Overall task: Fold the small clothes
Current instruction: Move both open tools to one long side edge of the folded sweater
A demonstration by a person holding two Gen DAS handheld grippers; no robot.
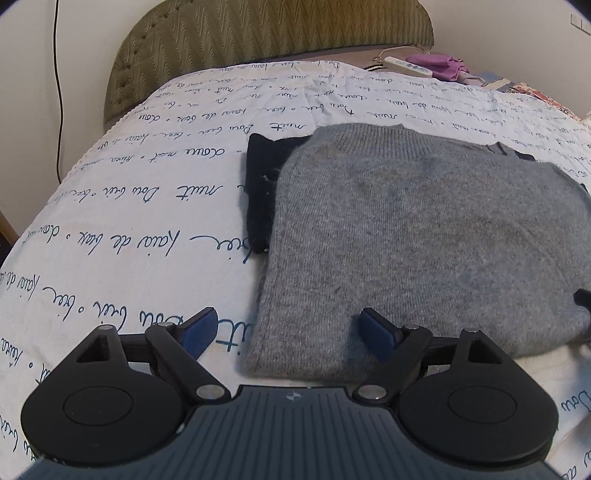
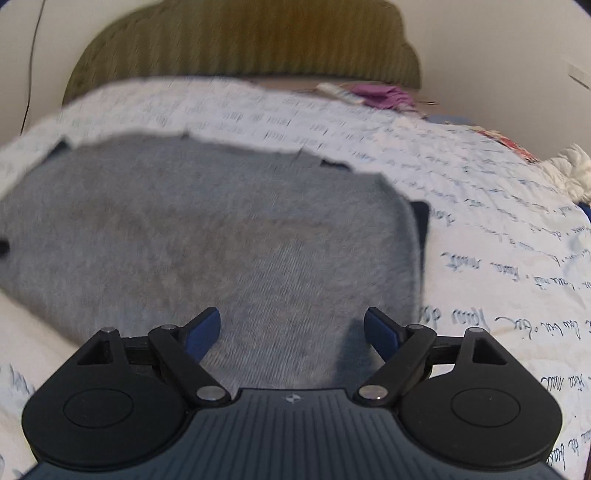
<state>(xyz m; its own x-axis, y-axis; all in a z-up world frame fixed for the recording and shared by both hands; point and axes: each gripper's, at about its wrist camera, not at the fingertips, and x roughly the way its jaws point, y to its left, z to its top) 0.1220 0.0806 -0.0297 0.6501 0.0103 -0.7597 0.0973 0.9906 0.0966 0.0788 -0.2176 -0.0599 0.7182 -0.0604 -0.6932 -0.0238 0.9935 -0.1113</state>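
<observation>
A folded grey knit sweater (image 1: 424, 240) lies on the bed, on top of a dark navy garment (image 1: 262, 188) that sticks out at its left and far edges. My left gripper (image 1: 288, 328) is open and empty, just above the sweater's near left corner. In the right wrist view the grey sweater (image 2: 207, 236) fills the middle, blurred by motion, with a navy edge (image 2: 421, 218) at its right. My right gripper (image 2: 291, 328) is open and empty over the sweater's near right part. A black bit of the other gripper (image 1: 583, 297) shows at the right edge.
The bed is covered by a white spread with blue handwriting print (image 1: 147, 192). An olive headboard (image 1: 273, 29) stands at the far end. A white remote (image 1: 406, 66) and purple cloth (image 1: 439, 66) lie at the far right. A white crumpled cloth (image 2: 572, 166) lies at right.
</observation>
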